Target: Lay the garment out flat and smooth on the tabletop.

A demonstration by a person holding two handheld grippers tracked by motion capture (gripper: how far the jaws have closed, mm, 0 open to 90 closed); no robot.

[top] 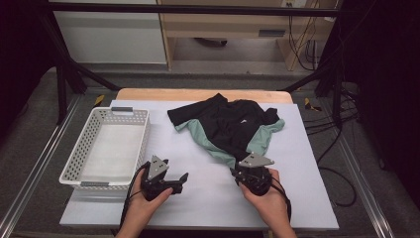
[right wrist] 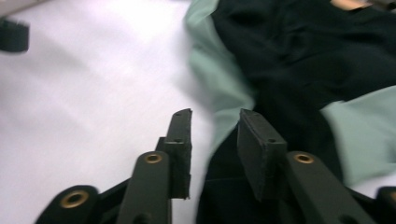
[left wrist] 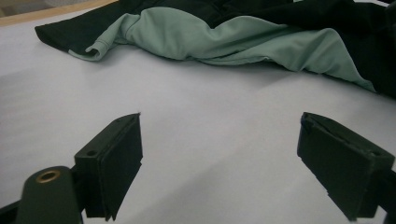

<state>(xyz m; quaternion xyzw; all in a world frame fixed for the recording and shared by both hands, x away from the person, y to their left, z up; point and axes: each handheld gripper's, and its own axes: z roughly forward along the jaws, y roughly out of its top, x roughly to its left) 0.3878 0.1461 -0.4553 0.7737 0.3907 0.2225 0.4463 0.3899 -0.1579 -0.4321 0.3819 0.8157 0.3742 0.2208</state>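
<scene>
Two hand-held black two-jaw grippers are working at the near edge of a pale grey table mat (top: 208,198), beside a white perforated plastic basket (top: 106,144). At left, the left gripper (left wrist: 219,158) is hovering with jaws spread wide, nothing between them, well short of the crumpled black-and-mint-green fabric shirt (top: 228,126), which is sprawling lengthwise across its front. At right, the nearer right gripper (right wrist: 214,140) is poising narrowly parted jaws over the shirt's closest hem, not gripping.
</scene>
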